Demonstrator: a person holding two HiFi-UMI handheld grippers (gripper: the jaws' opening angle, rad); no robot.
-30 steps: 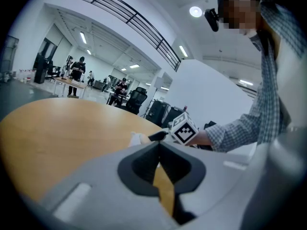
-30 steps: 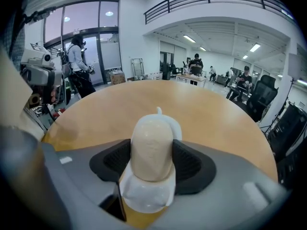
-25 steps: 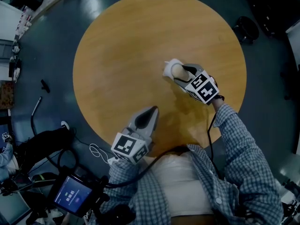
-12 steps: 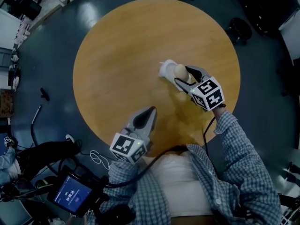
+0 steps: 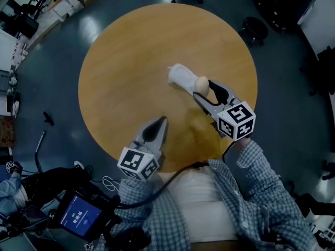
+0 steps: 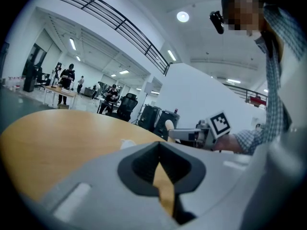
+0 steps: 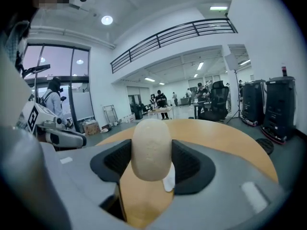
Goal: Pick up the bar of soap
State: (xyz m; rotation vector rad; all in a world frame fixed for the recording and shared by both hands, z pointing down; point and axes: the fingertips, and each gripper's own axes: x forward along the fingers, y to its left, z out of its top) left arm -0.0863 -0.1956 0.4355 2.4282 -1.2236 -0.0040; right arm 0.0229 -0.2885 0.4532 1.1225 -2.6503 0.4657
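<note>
The beige oval bar of soap (image 5: 201, 83) sits between the pads of my right gripper (image 5: 203, 88), which is shut on it and holds it clear of the table. In the right gripper view the soap (image 7: 151, 145) stands upright between the dark pads, with the white soap dish (image 7: 169, 181) showing below it. The dish (image 5: 180, 76) lies on the table just up and left of the soap. My left gripper (image 5: 158, 123) is shut and holds nothing, near the table's front edge. From the left gripper view, my left gripper (image 6: 160, 146) points towards the right gripper (image 6: 201, 134).
The round wooden table (image 5: 131, 56) bears only the dish. A tablet (image 5: 78, 217) and cables lie on the floor at lower left. A dark stool (image 5: 255, 29) and office chairs stand past the table's far edge.
My right gripper has drawn back from the white dish towards the person with the soap in it. The left gripper has kept its place.
</note>
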